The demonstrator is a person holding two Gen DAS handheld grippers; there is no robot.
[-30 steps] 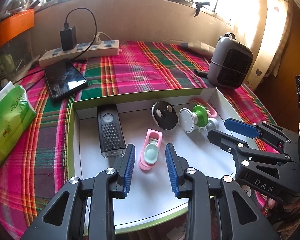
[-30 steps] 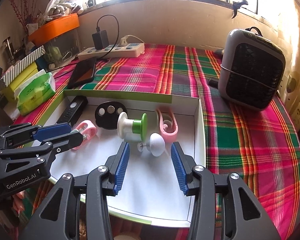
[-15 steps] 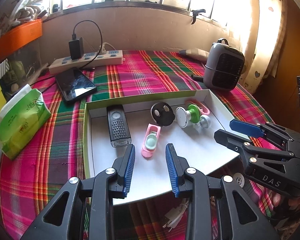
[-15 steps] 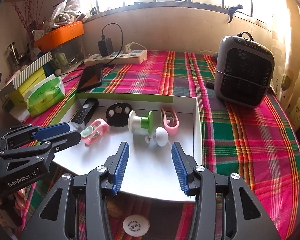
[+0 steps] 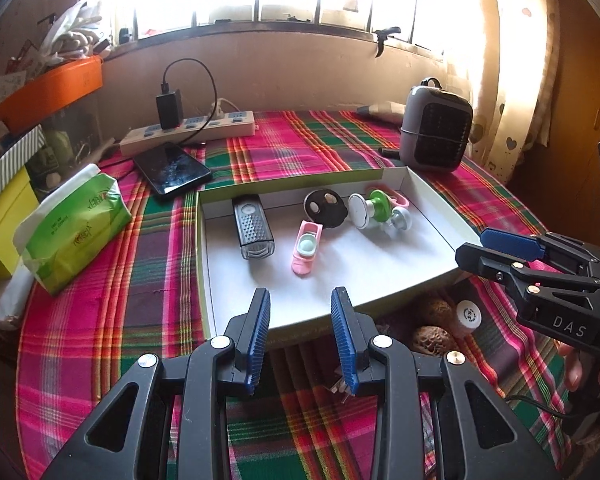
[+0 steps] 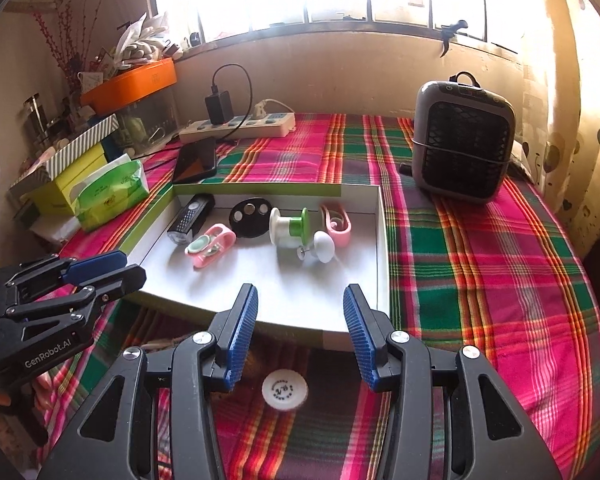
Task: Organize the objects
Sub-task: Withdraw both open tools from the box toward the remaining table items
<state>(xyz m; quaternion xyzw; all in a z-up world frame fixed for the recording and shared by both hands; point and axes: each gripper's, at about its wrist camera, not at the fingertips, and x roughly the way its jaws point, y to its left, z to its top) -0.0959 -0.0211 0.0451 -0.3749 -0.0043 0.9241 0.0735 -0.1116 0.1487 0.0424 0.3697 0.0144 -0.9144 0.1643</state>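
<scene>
surface: a table under a plaid cloth [image 6: 480,248] in pink, green and red, set below a bright window.
tray: a shallow white cardboard tray [image 5: 380,276] with green outer walls lies on the cloth; its near edge sits just beyond both sets of fingertips.
tray contents, left to right: a black bike light [image 5: 253,228]; a pink clip with a pale green disc [image 5: 306,247]; a black oval piece with round holes [image 5: 325,208]; a white and green spool [image 6: 288,226] lying on its side; a white knob on a pin [image 6: 320,246] just in front of the spool; a pink loop-shaped clip [image 6: 335,225] near the right wall. all lie apart or nearly so on the tray floor.
left gripper [image 5: 300,334]: blue pads parted, nothing between them; it hovers over the cloth in front of the tray's near edge.
right gripper [image 6: 300,336]: pads parted wider, nothing held; it hovers over the cloth in front of the tray.
in front of tray: a small white round cap [image 6: 285,390] lies on the cloth below the right gripper; two brown wrinkled lumps [image 5: 432,326] sit beside it, what they are i cannot tell.
around: a phone [image 5: 172,172], a power strip [image 5: 188,132] with a charger, a green tissue pack [image 5: 74,224], a grey heater [image 6: 464,142].
</scene>
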